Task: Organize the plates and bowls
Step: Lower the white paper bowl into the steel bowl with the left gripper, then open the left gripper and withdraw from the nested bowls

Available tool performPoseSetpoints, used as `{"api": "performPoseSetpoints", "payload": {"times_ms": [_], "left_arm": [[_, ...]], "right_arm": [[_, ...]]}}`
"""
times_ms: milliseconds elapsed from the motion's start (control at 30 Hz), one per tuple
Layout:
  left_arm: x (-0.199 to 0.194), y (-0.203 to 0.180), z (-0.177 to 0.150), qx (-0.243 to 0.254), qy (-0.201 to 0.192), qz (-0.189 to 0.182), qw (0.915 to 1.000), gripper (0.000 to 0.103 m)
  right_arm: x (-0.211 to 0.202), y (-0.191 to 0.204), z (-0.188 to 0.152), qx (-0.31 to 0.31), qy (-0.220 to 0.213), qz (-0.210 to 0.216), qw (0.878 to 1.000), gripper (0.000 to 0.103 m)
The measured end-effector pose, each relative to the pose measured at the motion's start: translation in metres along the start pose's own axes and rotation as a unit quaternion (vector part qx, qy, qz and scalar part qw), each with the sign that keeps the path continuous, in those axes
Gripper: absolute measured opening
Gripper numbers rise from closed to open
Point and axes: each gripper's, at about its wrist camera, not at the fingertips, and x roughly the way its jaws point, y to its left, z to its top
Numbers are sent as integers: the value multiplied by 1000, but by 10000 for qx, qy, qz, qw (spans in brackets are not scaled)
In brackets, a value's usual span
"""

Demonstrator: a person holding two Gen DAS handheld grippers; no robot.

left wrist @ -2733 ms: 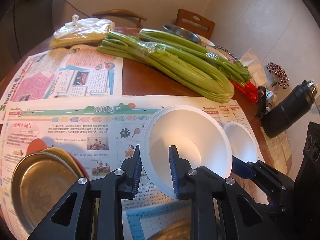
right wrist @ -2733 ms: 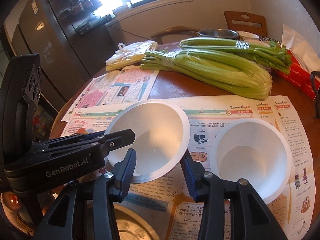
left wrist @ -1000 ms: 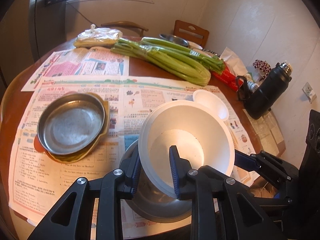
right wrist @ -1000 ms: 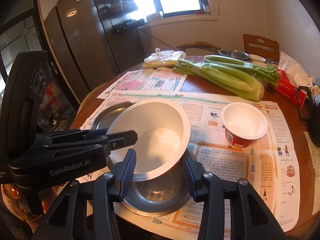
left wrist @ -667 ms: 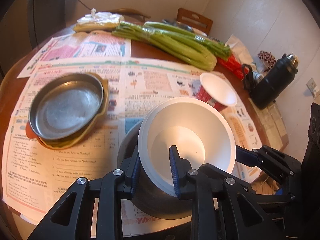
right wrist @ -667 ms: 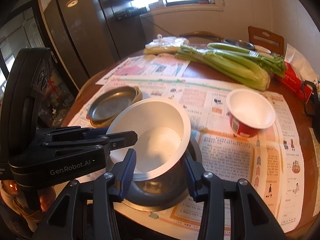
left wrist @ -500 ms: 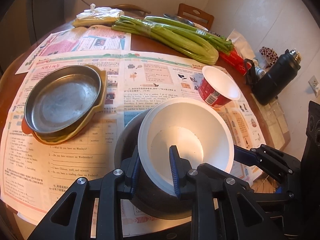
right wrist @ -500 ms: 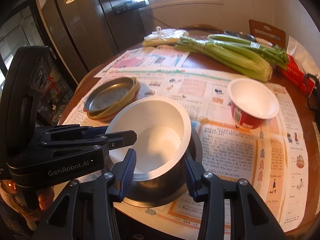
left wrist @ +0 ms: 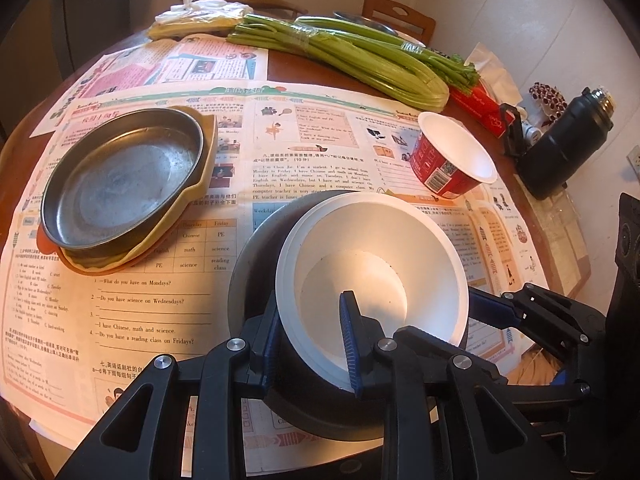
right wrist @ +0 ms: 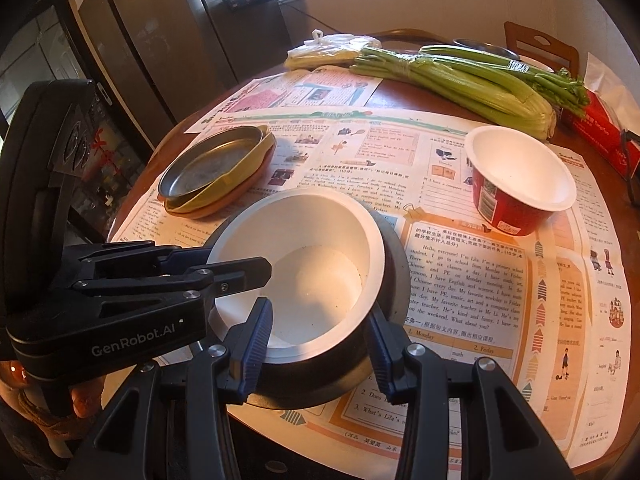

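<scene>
Both grippers gripped the white bowl (left wrist: 372, 280) by its rim, one finger inside and one outside: left gripper (left wrist: 310, 344) on the near-left wall, right gripper (right wrist: 316, 340) on the near-right wall, jaws narrow. The white bowl sat nested in a grey metal bowl (right wrist: 394, 268) near the table's (right wrist: 404, 92) front edge, on newspaper (left wrist: 152, 312). Stacked metal plate (left wrist: 120, 184) over yellow dish lay toward the left edge. Red-walled cup bowl (right wrist: 520, 196) stood apart toward the right edge. Celery (left wrist: 360, 56) lay along the far edge.
</scene>
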Motion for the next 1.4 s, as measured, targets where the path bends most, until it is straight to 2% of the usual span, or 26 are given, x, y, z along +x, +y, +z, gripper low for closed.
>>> {"api": "performPoseSetpoints", "payload": {"times_ms": [400, 533, 767, 833, 1133, 1400], "left_arm": [[-6, 4, 4, 3, -100, -20, 9999, 30], [-10, 4, 5, 24, -171, -16, 9998, 39], [-18, 5, 9, 25, -291, -2, 9996, 43], [-21, 5, 10, 26, -336, 5, 9994, 48], [-28, 2, 18, 34, -433, 68, 9990, 49], [-29, -17, 34, 264, -503, 36, 9984, 50]], "right_arm": [[-9, 2, 4, -116, -129, -124, 9998, 46], [-9, -1, 6, -81, -141, -111, 9998, 46], [-11, -3, 8, -84, -182, -207, 9996, 46], [-12, -4, 8, -83, -216, -231, 9995, 46], [-18, -8, 12, -109, -329, -404, 9986, 46], [-24, -18, 16, 9, -437, -433, 9981, 46]]}}
